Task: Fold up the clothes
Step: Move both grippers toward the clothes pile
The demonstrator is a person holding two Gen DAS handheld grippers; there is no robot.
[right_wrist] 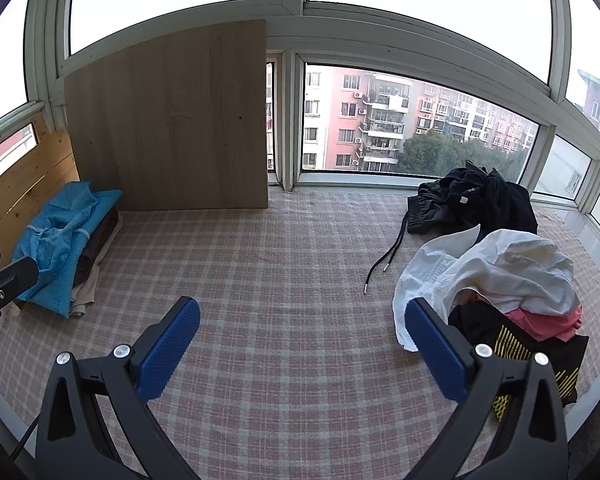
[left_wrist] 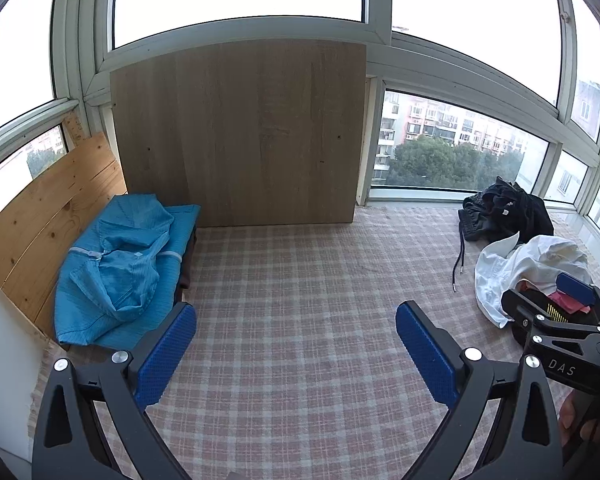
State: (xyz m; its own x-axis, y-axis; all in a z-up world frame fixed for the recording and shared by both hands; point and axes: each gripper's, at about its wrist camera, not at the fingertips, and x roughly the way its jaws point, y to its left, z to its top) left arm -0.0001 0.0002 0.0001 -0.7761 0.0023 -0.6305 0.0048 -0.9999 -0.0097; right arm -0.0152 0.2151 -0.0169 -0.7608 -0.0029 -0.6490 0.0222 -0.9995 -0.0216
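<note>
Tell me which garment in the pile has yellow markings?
The black garment at the pile's near end, under the pink one and the white shirt. The other black garment, farther back, shows no yellow.

My work surface: pink plaid cloth (right_wrist: 280,280). Blue garment stack (right_wrist: 60,248) at left; black clothes (right_wrist: 472,204), white shirt (right_wrist: 496,264) heaped at right.

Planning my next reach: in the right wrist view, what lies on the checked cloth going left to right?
Blue garment on the folded stack by the wooden boards → bare checked cloth → black drawstring ends → white shirt over the pink and black-and-yellow clothes.
</note>
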